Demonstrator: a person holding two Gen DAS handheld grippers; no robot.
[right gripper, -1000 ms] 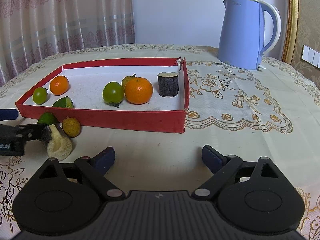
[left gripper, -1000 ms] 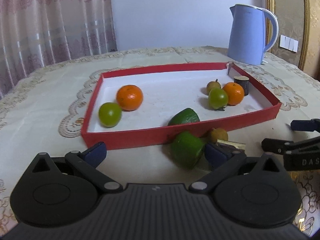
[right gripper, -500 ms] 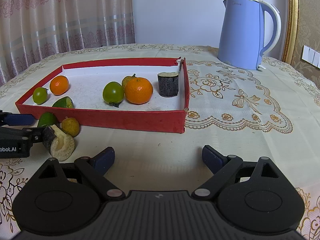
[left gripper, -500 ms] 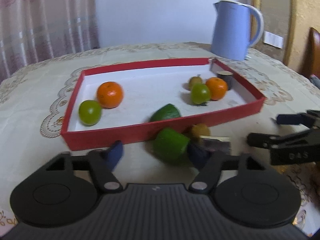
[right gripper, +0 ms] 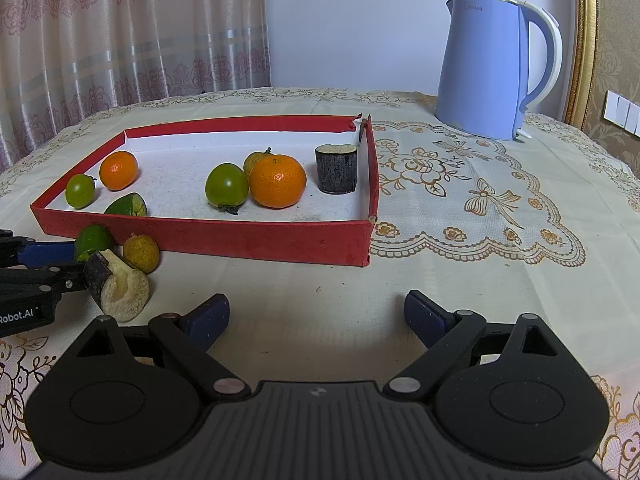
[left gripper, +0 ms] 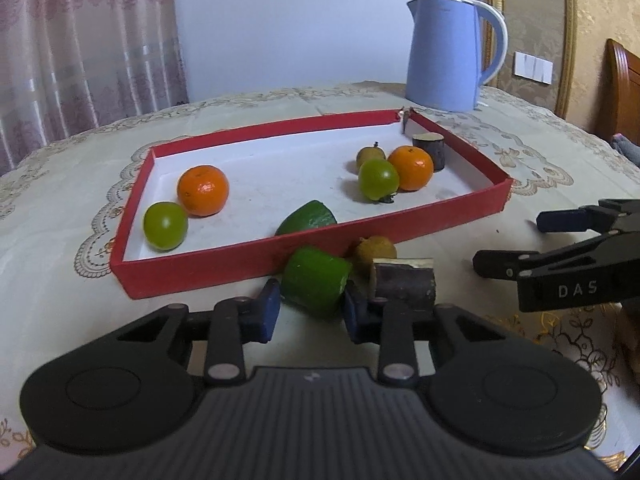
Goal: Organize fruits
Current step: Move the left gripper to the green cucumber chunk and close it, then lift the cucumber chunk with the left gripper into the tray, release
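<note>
A red tray (left gripper: 320, 246) (right gripper: 224, 236) holds two oranges, two green round fruits, a yellowish fruit, a green cut piece (left gripper: 308, 218) and a dark eggplant chunk (right gripper: 337, 168). In front of it on the cloth lie a green cut piece (left gripper: 316, 280) (right gripper: 94, 240), a small yellow-brown fruit (left gripper: 374, 252) (right gripper: 141, 253) and an eggplant piece (left gripper: 402, 284) (right gripper: 118, 286). My left gripper (left gripper: 308, 312) has its pads on both sides of the green piece, which rests on the table. My right gripper (right gripper: 316, 316) is open and empty over bare cloth.
A blue kettle (left gripper: 452, 52) (right gripper: 496, 68) stands behind the tray at the right. Curtains hang at the back left. A wooden chair (left gripper: 624, 92) is at the far right. An embroidered cloth (right gripper: 460, 200) covers the round table.
My left gripper has moved forward and narrowed from wide open until its pads flank the green piece. The right gripper has not moved.
</note>
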